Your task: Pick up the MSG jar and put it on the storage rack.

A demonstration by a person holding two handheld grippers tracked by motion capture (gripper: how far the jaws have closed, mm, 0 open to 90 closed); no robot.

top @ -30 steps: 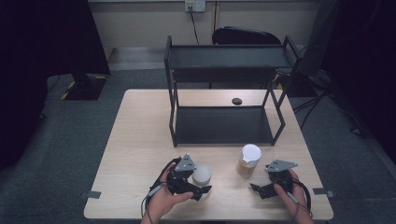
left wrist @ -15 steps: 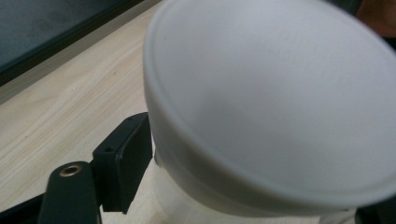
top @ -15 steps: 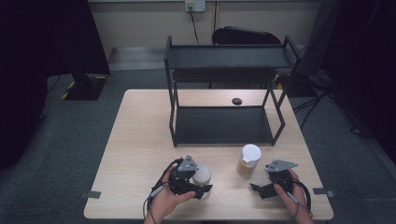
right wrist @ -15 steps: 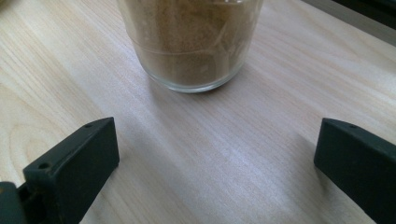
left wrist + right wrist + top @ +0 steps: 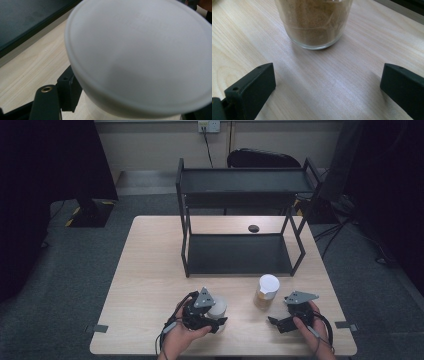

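- High view: desk carries a black two-tier rack at its far side; both tiers bare, a small dark disc on the desk behind it.
- Two white-lidded jars stand on the desk in front of the rack, well apart from each other.
- Left jar: left gripper is around it. Its fingers have just been closing with the jar between them; left gripper view has a finger against the body under the lid. Reads as gripped, not yet lifted.
- Right jar, brown powder inside: near the right gripper, apart from it. Right gripper view: fingers wide, nothing between, jar just ahead.
- Judgement: early stage. One grasp made, second pending; if the rack is the goal, both jars are left to place.
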